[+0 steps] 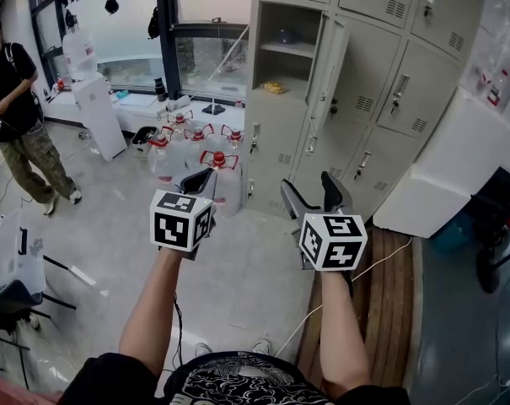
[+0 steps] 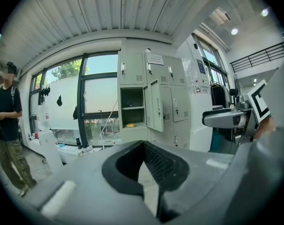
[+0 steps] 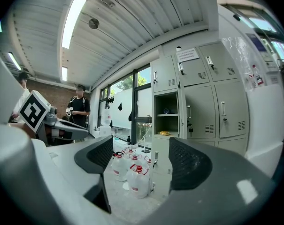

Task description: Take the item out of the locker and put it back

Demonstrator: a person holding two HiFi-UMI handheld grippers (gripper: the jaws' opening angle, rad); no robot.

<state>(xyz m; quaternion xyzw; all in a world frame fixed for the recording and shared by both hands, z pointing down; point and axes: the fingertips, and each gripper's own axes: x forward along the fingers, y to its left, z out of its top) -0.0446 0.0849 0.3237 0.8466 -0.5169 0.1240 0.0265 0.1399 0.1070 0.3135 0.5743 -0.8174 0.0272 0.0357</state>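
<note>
Wooden planks (image 1: 391,298) by locker (image 1: 368,66) — head view

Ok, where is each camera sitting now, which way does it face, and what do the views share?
Head view: on the person's head, looking down at left gripper, right gripper, both forearms.
Left gripper view: on that gripper, along its closed jaws toward the open locker; right gripper at right.
Right gripper view: on that gripper, between open jaws toward water jugs.
Shared: all show the open locker.

two grippers (image 1: 309,186), five red-capped jugs (image 1: 218,165), one open locker (image 1: 290,53), one yellow item (image 1: 275,87), one bystander (image 1: 18,99).
</note>
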